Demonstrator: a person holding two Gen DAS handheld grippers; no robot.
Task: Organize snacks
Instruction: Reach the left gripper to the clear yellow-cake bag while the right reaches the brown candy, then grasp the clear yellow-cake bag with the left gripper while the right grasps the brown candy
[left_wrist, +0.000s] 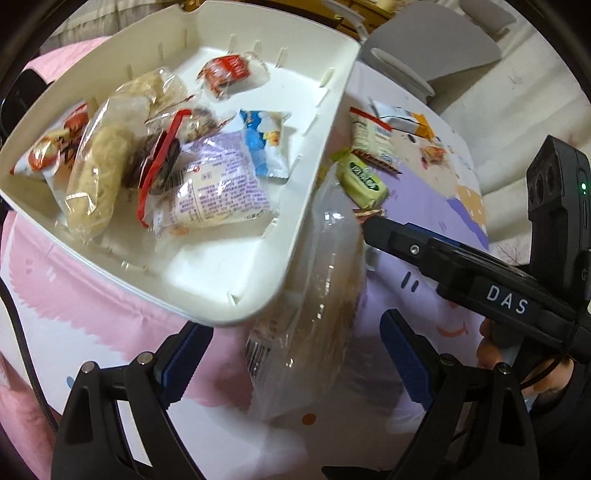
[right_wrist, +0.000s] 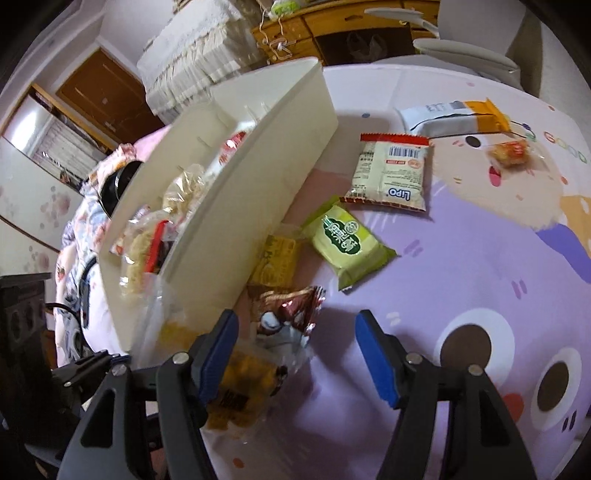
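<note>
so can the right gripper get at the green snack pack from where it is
Probably yes: the right gripper is open, and the green snack pack lies flat on the cloth ahead, with only a red foil packet nearer.

Both views are evenly lit by soft indoor light, bright enough for clear colour. Strong fisheye bending curves the white bin (left_wrist: 325, 206) and the counter's far edge, and black corners ring each picture. Glare sits on the clear bag (left_wrist: 314, 332), which is smeared by motion blur. Soft shadows fall beside the green packet (right_wrist: 347, 240) and under the fingers (right_wrist: 376, 362).
</note>
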